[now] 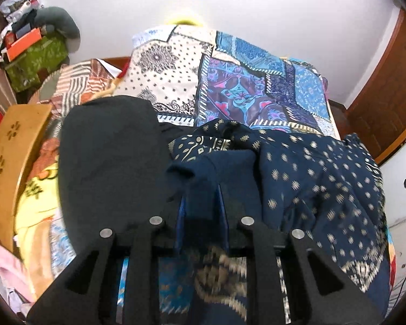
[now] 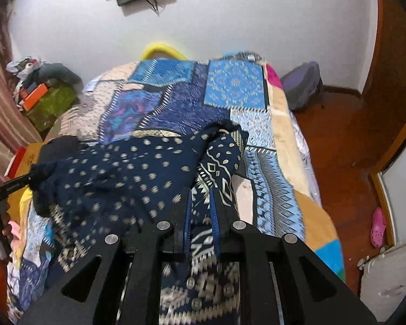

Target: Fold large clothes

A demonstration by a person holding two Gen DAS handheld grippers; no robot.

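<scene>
Closest to you, at the near edge of the bed (image 2: 297, 162), each of your hands holds a black two-finger tool, and both tools grip the same navy garment (image 1: 311, 178) printed with small cream motifs.

Your left gripper (image 1: 203, 189) is clenched on a plain navy fold of the cloth, which bunches up and drapes over its fingertips. Your right gripper (image 2: 201, 189) is pinched tight on a patterned border strip of the garment, with cloth running down between its fingers. The garment hangs lifted between the two tools, and its bulk sags onto the patchwork bedspread (image 2: 181, 100).

Just beside the garment, toward the bed's left edge, lies a separate black cloth (image 1: 108, 149), touching or overlapping the navy fabric; which, I cannot tell.

Farther off, the bedspread runs clear to the far edge, where a yellow curved object (image 2: 162, 48) peeks up against the white wall.

Risks, as I judge them: you hold bunched folds, not clean corners, so the fold may come out crooked. The thin fabric could slip from the left grip, which looks looser. Dragging left may catch the black cloth and pull it along. Drifting right may spill the hem over the bed's right edge toward the wooden floor (image 2: 346, 146).
</scene>
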